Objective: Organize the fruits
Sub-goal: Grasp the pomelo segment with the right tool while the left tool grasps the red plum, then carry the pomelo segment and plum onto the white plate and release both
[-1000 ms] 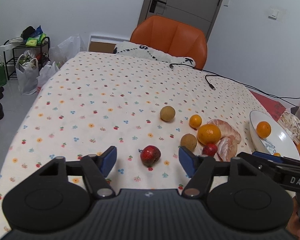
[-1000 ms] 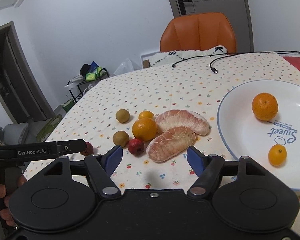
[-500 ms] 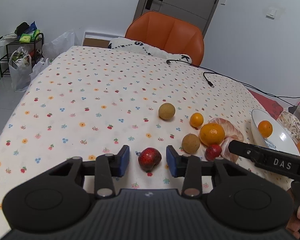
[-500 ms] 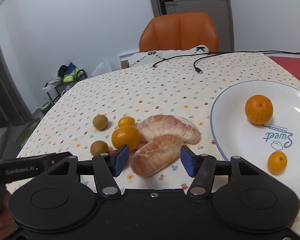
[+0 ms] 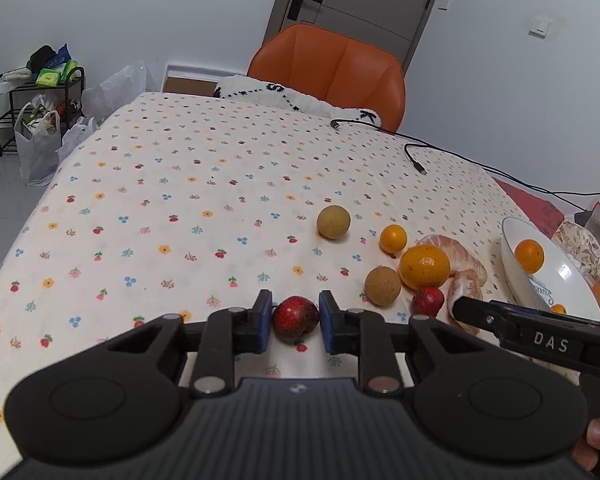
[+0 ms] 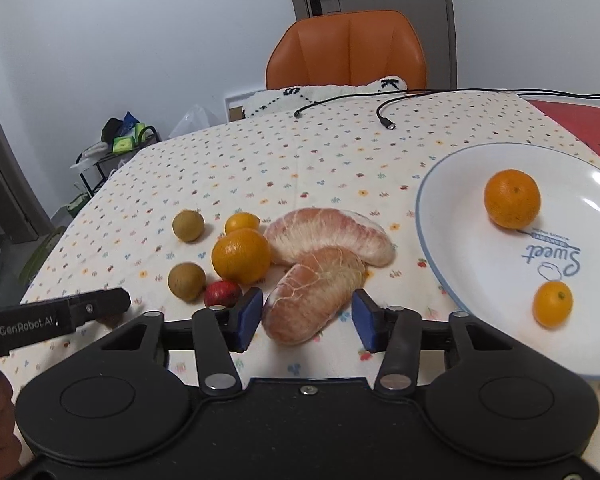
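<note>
My left gripper (image 5: pixel 295 322) is shut on a dark red fruit (image 5: pixel 296 319) resting on the flowered tablecloth, both blue pads against its sides. My right gripper (image 6: pixel 306 318) is open, its fingers straddling the near end of a peeled pomelo segment (image 6: pixel 312 292); a gap shows at the right pad. A second pomelo segment (image 6: pixel 328 232) lies behind it. To the right, a white plate (image 6: pixel 460 264) holds an orange (image 6: pixel 512 198) and a small orange fruit (image 6: pixel 553 304).
A large orange (image 6: pixel 241 255), a small orange (image 6: pixel 242 222), two brown round fruits (image 6: pixel 188 225) (image 6: pixel 187 281) and another small red fruit (image 6: pixel 223 294) crowd left of the pomelo. Black cables (image 6: pixel 384 120) lie at the back. An orange chair (image 5: pixel 332 68) stands beyond the table.
The left gripper moved forward and closed its fingers onto the red fruit. The right gripper advanced and narrowed around the near pomelo segment.
</note>
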{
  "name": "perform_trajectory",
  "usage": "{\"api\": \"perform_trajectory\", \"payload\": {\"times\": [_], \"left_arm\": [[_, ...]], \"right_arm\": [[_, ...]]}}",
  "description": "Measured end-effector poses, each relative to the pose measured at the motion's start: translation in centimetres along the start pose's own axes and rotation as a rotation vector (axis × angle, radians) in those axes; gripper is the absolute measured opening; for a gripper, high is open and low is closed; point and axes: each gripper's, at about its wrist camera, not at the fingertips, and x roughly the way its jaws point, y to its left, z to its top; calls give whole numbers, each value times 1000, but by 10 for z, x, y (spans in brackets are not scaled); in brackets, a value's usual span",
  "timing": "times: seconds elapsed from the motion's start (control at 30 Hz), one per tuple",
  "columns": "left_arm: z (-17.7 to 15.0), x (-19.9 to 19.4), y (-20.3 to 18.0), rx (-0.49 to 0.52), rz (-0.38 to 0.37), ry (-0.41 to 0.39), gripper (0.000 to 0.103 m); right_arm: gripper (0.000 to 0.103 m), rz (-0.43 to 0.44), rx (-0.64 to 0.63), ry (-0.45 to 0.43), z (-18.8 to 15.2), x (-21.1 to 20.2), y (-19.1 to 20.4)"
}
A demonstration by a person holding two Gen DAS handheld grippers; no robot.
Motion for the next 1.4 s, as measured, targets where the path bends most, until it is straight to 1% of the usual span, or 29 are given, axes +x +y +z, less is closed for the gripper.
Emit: {"api": "perform_trajectory", "payload": {"times": [0.17,0.43,0.57,0.63,0.67,0.83,1.13,1.27,1.4], "left_arm": [[-1,-2,-2,7,3,5,23],[-2,1,-7,40,22,6,24],[-2,0,-6,49,18,9,23],[-2,0,-6,45,18,11,23],[-2,-1,-6,44,21,11,23],[-1,-7,-9,41,13,2,23],[7,-22,-28,63,-12,-37,23],[10,-26,-39,72,-29,-48,23],[13,-28,-50,85,-47,-58,23]], "right_arm": [[41,-2,18,23,-2,-8,-6],[41,-12,5,17,1,1,-1],[43,-20,-8,8,3,7,1],[42,-25,-16,2,3,7,2],[38,-29,-20,0,3,7,2],[35,19,14,3,3,1,-8],[35,62,15,-56,7,-28,-13],[35,70,27,-86,9,-40,-19],[35,58,43,-118,12,-53,-30]]}}
